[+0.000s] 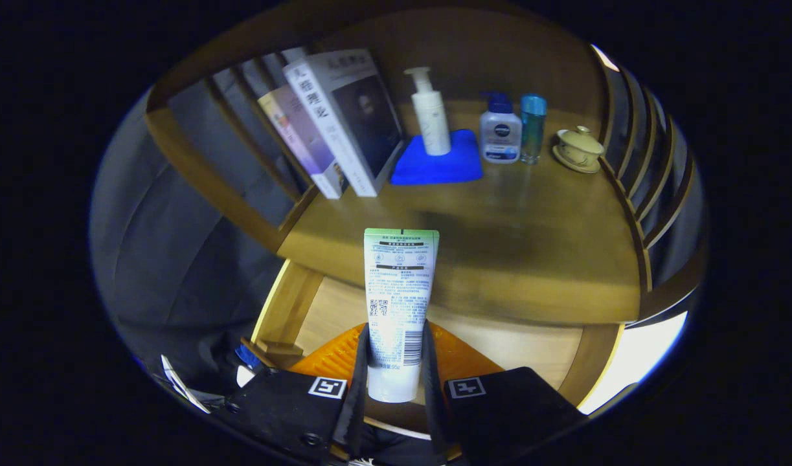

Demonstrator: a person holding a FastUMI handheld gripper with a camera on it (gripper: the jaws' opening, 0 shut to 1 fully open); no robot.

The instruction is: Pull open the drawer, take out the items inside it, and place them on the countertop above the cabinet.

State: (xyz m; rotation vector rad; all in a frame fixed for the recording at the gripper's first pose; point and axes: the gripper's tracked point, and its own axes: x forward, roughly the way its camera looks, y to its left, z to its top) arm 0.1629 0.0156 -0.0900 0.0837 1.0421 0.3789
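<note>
Gripper: the gripper (396, 362) holds a tube (399, 298) upright between its two fingers, both pressing its lower part, cap end down.
Tube: white with a green band along its top edge and printed text facing the camera — it stands in front of the countertop's near edge, raised above the open drawer.
Drawer: the drawer (499, 349) is pulled out below the countertop; an orange item (331, 353) lies inside it, just behind the fingers.
Countertop: the wooden countertop (499, 259) is bare along its near edge.
Far edge: two books (344, 123) lean at the far left corner; beside them a blue cloth (438, 168) carries a white pump bottle (431, 116).
Far right: a white bottle with a blue pump (499, 133) stands touching or just beside a teal bottle (533, 126) — a lidded cup on a saucer (580, 149) sits at the right edge.
</note>
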